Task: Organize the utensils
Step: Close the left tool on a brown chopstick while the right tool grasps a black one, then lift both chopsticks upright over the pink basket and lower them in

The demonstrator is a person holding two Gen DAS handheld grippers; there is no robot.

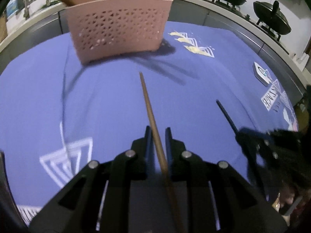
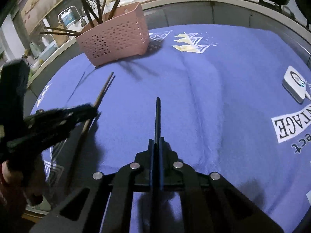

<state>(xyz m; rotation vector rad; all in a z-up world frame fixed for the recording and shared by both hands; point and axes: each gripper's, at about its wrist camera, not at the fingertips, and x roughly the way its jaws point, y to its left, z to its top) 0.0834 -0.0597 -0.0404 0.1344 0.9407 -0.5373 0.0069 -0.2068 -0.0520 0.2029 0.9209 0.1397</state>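
A blue printed cloth (image 1: pixel 116 101) is covering the table, with a kitchen counter curving behind it and two dark woks (image 1: pixel 272 17) sitting on the stove far off to the right. A pink perforated basket (image 1: pixel 118 25) is standing on the cloth straight ahead of the left gripper (image 1: pixel 157 136), well apart from its tips, and several dark chopsticks (image 2: pixel 97 5) are leaning out of its top.

The left gripper's jaws are standing a little apart, with a brown chopstick (image 1: pixel 149 108) lying between them and pointing forward toward the basket; it is lying against the right finger, but whether it is being pinched I cannot tell. In the right wrist view the same brown chopstick (image 2: pixel 103 91) is sticking out past the left tool, off to the left.

The right gripper (image 2: pixel 156 141) is clamping a black chopstick (image 2: pixel 157 116) between nearly closed jaws, the stick running forward over the cloth. A small white device (image 2: pixel 293 83) is lying on the cloth ahead and far right of this gripper.
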